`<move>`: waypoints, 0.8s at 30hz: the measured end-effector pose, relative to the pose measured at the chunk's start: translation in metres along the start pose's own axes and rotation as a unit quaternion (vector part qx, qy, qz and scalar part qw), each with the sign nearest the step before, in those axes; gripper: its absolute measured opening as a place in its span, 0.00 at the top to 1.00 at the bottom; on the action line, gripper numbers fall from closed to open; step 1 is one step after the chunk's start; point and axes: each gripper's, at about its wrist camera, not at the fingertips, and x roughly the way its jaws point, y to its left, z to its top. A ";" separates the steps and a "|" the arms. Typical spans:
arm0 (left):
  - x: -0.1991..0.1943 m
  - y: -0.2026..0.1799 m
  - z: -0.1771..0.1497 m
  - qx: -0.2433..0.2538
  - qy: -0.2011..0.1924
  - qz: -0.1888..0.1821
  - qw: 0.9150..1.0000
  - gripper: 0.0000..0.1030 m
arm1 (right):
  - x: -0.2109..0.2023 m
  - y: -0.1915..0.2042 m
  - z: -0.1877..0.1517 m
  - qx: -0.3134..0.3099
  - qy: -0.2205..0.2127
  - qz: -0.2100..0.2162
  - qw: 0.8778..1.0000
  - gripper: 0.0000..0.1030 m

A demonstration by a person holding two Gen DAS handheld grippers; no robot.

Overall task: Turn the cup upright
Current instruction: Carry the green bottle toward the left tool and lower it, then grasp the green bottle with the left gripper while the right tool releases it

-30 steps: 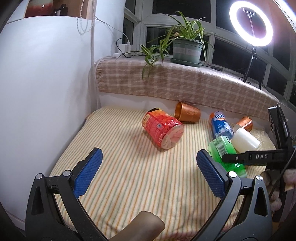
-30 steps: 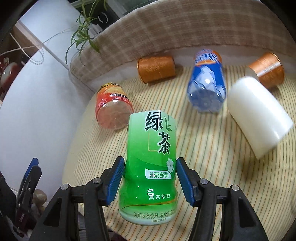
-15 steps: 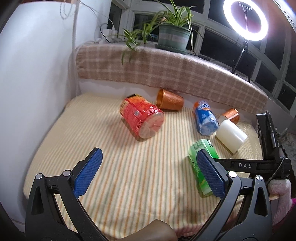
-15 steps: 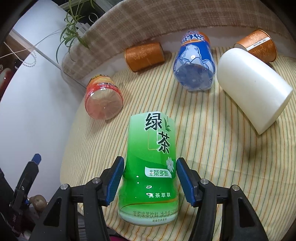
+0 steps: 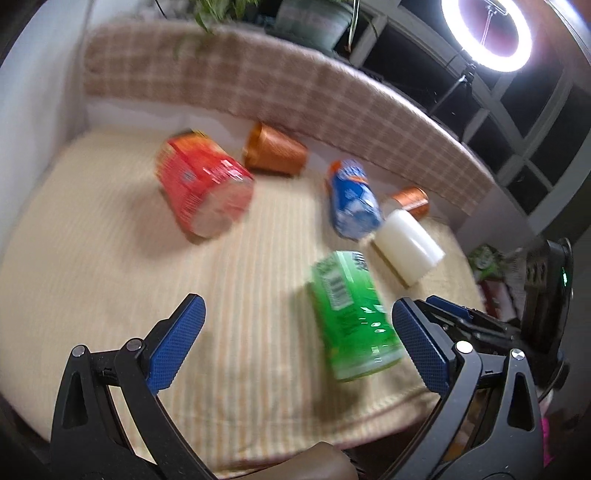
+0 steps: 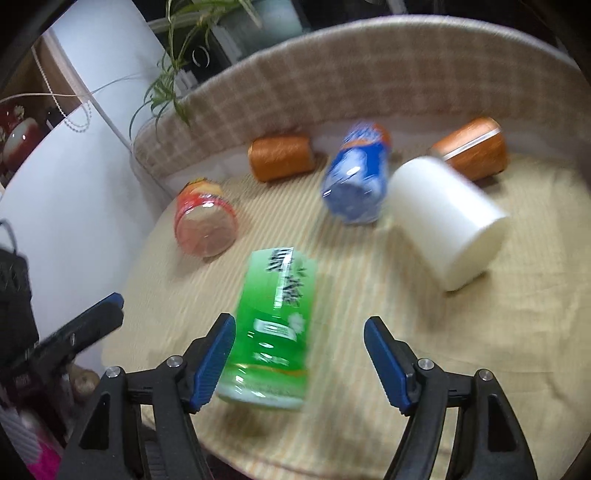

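Released since half a second ago: right gripper [image 6: 299, 363] jaws now spread, green cup [image 6: 275, 332] tipped between them, touching only the left jaw. Left gripper [image 5: 295, 345] agape, empty. Nothing upright yet; every cup left lying.

a: both views motion-smeared. green bottle [image 6: 273, 332] between the right gripper [image 6: 299, 360] fingers, label unreadable, can't tell if the left pad touches it.
b: left wrist view?
a: red bottle [image 5: 205, 188] ahead of the left finger [image 5: 177, 341], print smeared. right finger [image 5: 424, 345] hides most of the other gripper. potted plant [image 5: 314, 18] cut off at the top edge.
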 end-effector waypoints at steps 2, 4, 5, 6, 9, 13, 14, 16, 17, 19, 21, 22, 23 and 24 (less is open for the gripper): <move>0.010 -0.002 0.004 -0.006 0.016 -0.016 1.000 0.01 | -0.011 -0.005 -0.004 -0.006 -0.014 -0.028 0.999 0.27; 0.020 -0.006 0.007 -0.005 0.029 -0.021 0.999 0.01 | -0.020 -0.010 -0.007 -0.012 -0.025 -0.055 0.998 0.27; 0.026 -0.006 0.008 -0.006 0.035 -0.021 0.999 0.01 | -0.024 -0.012 -0.009 -0.015 -0.030 -0.073 0.997 0.27; 0.031 -0.008 0.009 -0.006 0.042 -0.023 0.999 0.03 | -0.027 -0.014 -0.011 -0.017 -0.035 -0.085 0.996 0.27; 0.047 -0.009 0.011 -0.013 0.069 -0.039 0.997 0.08 | -0.035 -0.019 -0.016 -0.021 -0.046 -0.111 0.993 0.25; 0.064 -0.009 0.015 -0.033 0.101 -0.071 0.992 0.14 | -0.040 -0.024 -0.021 -0.019 -0.052 -0.127 0.990 0.24; 0.066 -0.009 0.015 -0.037 0.107 -0.076 0.991 0.17 | -0.041 -0.026 -0.022 -0.017 -0.052 -0.128 0.990 0.24; 0.073 -0.007 0.017 -0.048 0.120 -0.084 0.988 0.19 | -0.042 -0.029 -0.024 -0.012 -0.051 -0.130 0.990 0.24; 0.076 -0.006 0.018 -0.052 0.124 -0.088 0.987 0.19 | -0.042 -0.029 -0.025 -0.011 -0.052 -0.130 0.990 0.23; 0.082 -0.006 0.019 -0.057 0.130 -0.090 0.986 0.19 | -0.043 -0.032 -0.026 -0.009 -0.053 -0.133 0.990 0.24; 0.089 -0.005 0.020 -0.064 0.139 -0.096 0.983 0.20 | -0.045 -0.034 -0.028 -0.007 -0.054 -0.134 0.990 0.23; 0.092 -0.005 0.020 -0.068 0.144 -0.101 0.982 0.21 | -0.045 -0.034 -0.029 -0.007 -0.054 -0.135 0.989 0.23; 0.094 -0.004 0.021 -0.070 0.148 -0.103 0.981 0.22 | -0.045 -0.035 -0.029 -0.008 -0.054 -0.136 0.989 0.23; 0.097 -0.005 0.021 -0.072 0.152 -0.104 0.980 0.24 | -0.045 -0.035 -0.030 -0.008 -0.054 -0.137 0.989 0.23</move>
